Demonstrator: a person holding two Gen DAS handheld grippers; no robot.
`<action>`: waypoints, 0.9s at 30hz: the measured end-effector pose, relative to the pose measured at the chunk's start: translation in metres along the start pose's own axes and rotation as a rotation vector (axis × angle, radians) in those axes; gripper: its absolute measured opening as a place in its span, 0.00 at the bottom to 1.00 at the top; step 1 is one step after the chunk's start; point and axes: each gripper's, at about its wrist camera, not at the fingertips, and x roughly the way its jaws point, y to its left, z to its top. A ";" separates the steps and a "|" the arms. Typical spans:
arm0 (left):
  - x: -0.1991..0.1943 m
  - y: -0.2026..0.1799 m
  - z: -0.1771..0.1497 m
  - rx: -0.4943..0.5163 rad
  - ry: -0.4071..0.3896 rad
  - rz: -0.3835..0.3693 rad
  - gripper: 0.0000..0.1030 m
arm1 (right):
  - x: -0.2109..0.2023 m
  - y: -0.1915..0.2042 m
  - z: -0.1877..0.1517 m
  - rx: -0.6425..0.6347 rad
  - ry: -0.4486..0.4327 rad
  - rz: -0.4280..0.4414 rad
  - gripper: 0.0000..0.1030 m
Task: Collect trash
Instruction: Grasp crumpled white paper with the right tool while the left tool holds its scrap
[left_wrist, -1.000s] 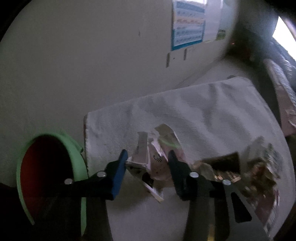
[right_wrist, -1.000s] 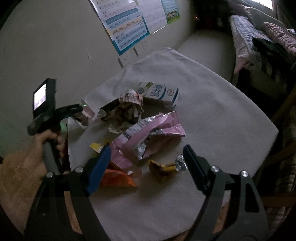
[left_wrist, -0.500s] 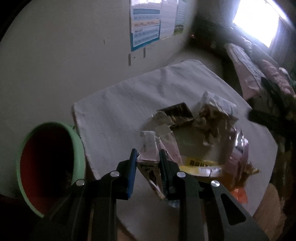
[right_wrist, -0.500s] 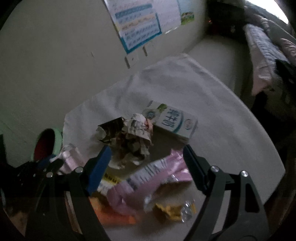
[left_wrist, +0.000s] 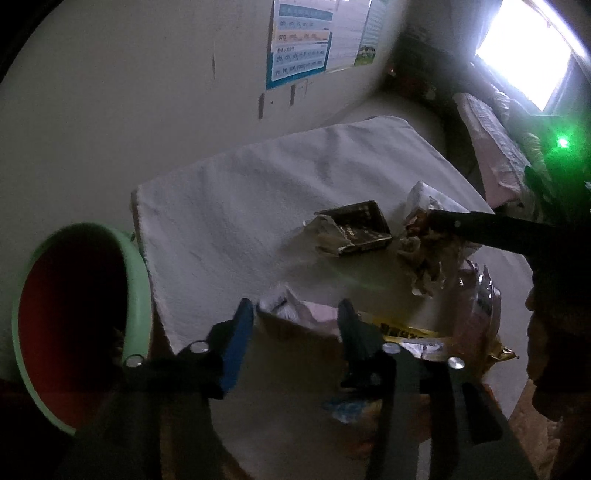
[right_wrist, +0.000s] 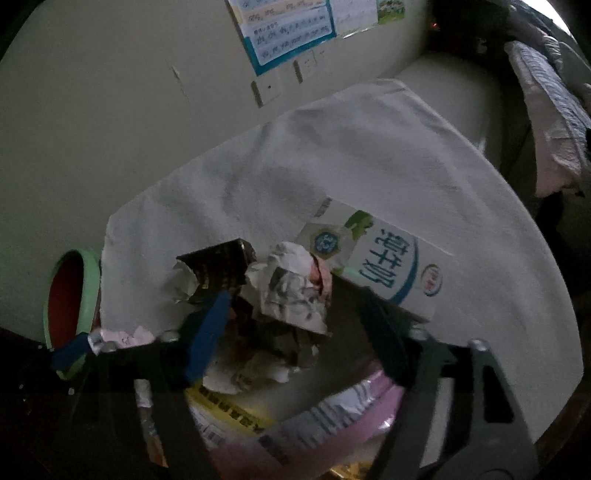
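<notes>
My left tongs (left_wrist: 293, 325), clamped on the crumpled pink-and-white wrapper (left_wrist: 295, 314) half a second ago, now stand apart with it loose between them at the edge of the white-clothed table (left_wrist: 240, 206), short of the green-rimmed bin (left_wrist: 138, 280). So I must regrip. My right tongs (right_wrist: 295, 328) hang apart around the crumpled white printed paper ball (right_wrist: 295, 291), beside the white milk carton (right_wrist: 384, 262).

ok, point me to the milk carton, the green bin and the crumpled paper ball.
milk carton (right_wrist: 384, 266): right wrist view, on its printed top face.
green bin (left_wrist: 138, 291): left wrist view, on its rim.
crumpled paper ball (right_wrist: 295, 291): right wrist view, on its middle.
</notes>
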 end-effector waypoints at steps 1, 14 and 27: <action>0.001 0.000 -0.001 0.000 0.001 -0.003 0.51 | 0.003 -0.001 -0.001 0.004 0.009 0.016 0.44; 0.024 0.019 -0.006 -0.140 0.058 -0.041 0.48 | -0.045 0.005 -0.021 -0.013 -0.126 0.089 0.27; -0.026 0.022 -0.005 -0.122 -0.073 -0.022 0.31 | -0.106 0.031 -0.059 -0.062 -0.236 0.112 0.27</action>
